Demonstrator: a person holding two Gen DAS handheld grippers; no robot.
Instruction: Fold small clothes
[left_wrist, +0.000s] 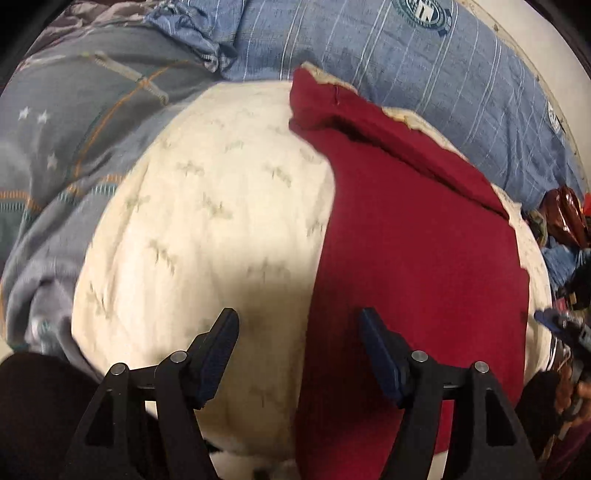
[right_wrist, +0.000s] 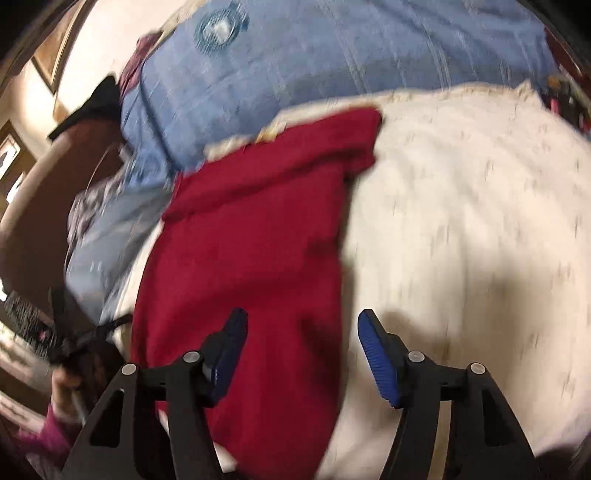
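Left wrist view: long dark-red knit garment (left_wrist: 413, 258) flat on cream quilted pad (left_wrist: 207, 229), long axis running away; left gripper (left_wrist: 299, 328) and right gripper (right_wrist: 301, 328) both gaping, empty, straddling opposite long edges.

You have a cream quilted cloth (left_wrist: 207, 221) with a faint pale-green motif spread under the work area; its frayed edge shows along the far side. Beyond it lies a blue bedcover (left_wrist: 406, 74) with thin white stripes and a round teal badge (left_wrist: 424, 13). To the left in your left wrist view, a grey-blue blanket (left_wrist: 81, 140) with white stars and orange lines sits bunched beside the cream cloth. At the right edge there is a dark red shiny item (left_wrist: 565, 214), too blurred to identify. In your right wrist view, a framed picture (right_wrist: 55, 48) hangs on the pale wall (right_wrist: 99, 48) at upper left.
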